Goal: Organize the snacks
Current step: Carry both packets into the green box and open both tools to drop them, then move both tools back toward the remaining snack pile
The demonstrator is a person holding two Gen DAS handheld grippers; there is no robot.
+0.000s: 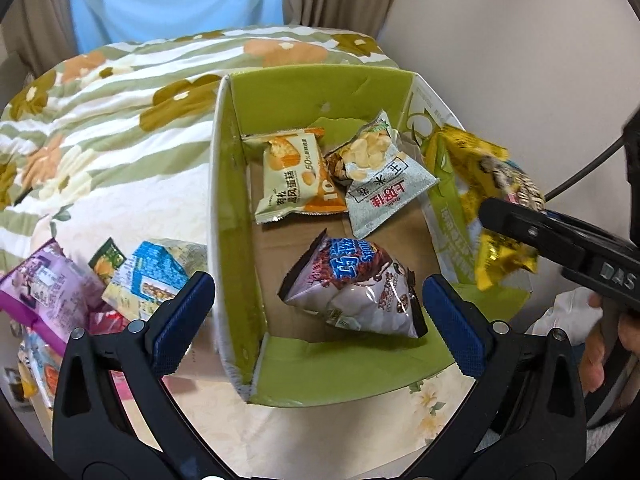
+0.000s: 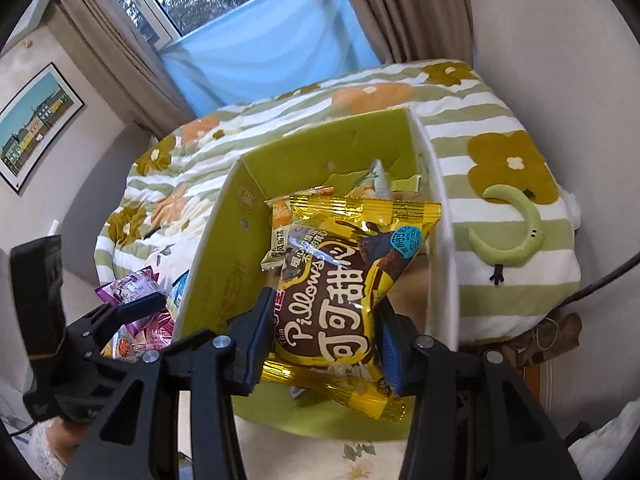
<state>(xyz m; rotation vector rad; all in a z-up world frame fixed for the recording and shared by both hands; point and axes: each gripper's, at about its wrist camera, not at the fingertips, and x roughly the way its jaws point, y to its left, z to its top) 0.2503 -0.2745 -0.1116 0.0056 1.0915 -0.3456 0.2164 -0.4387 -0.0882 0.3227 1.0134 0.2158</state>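
Above the box [image 2: 224, 216] our right gripper [image 2: 320, 344] clamps the yellow packet [image 2: 344, 280]; our left gripper [image 1: 320, 312] hangs apart, empty. Released early, we judge the packet could catch the box's right wall and fall outside.

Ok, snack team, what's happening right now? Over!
Right hand-held gripper shut on yellow cocoa pillows packet, held above green box. Left hand-held gripper open, empty, over box. Three packets already inside. Nothing blocking.

Box [image 1: 236, 200] open-topped, packets [image 1: 352, 292] w/ gaps
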